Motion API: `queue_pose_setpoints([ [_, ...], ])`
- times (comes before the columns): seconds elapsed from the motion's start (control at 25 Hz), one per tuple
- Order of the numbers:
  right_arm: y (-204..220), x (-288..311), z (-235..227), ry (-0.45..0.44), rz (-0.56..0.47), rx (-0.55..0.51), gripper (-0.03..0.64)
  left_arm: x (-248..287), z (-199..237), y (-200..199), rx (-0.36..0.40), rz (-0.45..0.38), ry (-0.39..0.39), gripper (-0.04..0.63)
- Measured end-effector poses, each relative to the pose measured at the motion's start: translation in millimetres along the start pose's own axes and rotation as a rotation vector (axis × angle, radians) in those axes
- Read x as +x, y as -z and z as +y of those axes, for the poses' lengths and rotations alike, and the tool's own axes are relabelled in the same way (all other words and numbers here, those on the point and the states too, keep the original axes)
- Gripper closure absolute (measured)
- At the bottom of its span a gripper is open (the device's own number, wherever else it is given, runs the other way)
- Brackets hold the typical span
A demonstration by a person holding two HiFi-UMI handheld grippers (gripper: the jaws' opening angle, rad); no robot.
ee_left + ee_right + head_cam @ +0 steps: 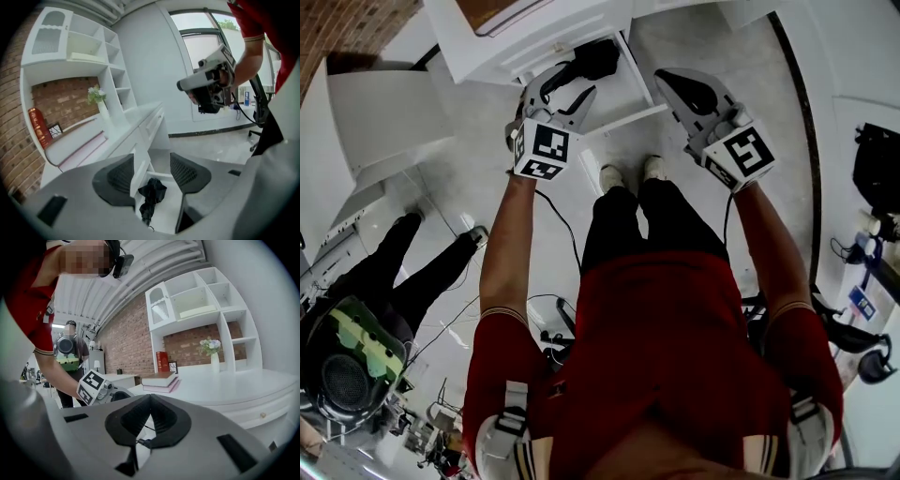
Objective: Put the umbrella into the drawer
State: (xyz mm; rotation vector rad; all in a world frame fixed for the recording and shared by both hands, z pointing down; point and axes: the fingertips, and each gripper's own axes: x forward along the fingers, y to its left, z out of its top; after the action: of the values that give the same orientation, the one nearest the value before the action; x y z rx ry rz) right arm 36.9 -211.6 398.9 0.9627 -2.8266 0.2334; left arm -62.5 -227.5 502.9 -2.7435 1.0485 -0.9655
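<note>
Left gripper [152, 164] has its jaws spread wide with nothing in them, hanging well above the white pulled-out drawer [168, 204] and looking down into it. Right gripper [150, 401] is up above the drawer too, pads pressed together at the tips, and I can't see anything pinched there. The black folded fabric umbrella [151, 194] lies inside the drawer, touching neither gripper.

So I'd say the drop itself is done and this is the back-off. To do it well, both grippers should clear the drawer's walls. It's also worth checking whether any fabric pokes over the rim (from up here it looks fully inside, though the near end sits close to the gripper body). If the drawer gets pushed shut, a flat nudge on its front with the closed right gripper seems the safer bet. The umbrella looks soft and loose and could bunch up.

Around it:
- The person's white shoes [628, 173] are just in front of the drawer, not in its closing path.
- A second person in black trousers [422, 262] stands well off to the drawer's left.
- The white desk [136, 115] that the drawer slides out of carries a white vase of flowers [98, 101] and a red book [40, 129] up above. Neither is in the way.
</note>
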Motion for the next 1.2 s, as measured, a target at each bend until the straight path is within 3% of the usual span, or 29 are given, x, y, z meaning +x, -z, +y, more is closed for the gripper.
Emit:
queue_pose_setpoints([
  [0.2, -48.9, 34.2, 13.2, -0.007, -0.04, -0.012, 0.617, -48.3, 47.9, -55.1, -0.133, -0.157, -0.08, 0.378],
  [0.44, -89.4, 16.7, 25.5, -0.013, -0.089, 0.001, 0.617, -94.8, 54.2, -116.8, -0.249, -0.297, -0.153, 0.43],
  [0.72, -126.8, -0.7, 31.5, -0.008, -0.164, 0.028, 0.617, -137.9, 52.7, -167.6, -0.344, -0.42, -0.151, 0.484],
  [1.2, -185.8, -30.3, 62.1, 0.003, -0.301, -0.007, 0.617, -205.7, 39.4, -224.2, -0.315, -0.555, -0.203, 0.579],
])
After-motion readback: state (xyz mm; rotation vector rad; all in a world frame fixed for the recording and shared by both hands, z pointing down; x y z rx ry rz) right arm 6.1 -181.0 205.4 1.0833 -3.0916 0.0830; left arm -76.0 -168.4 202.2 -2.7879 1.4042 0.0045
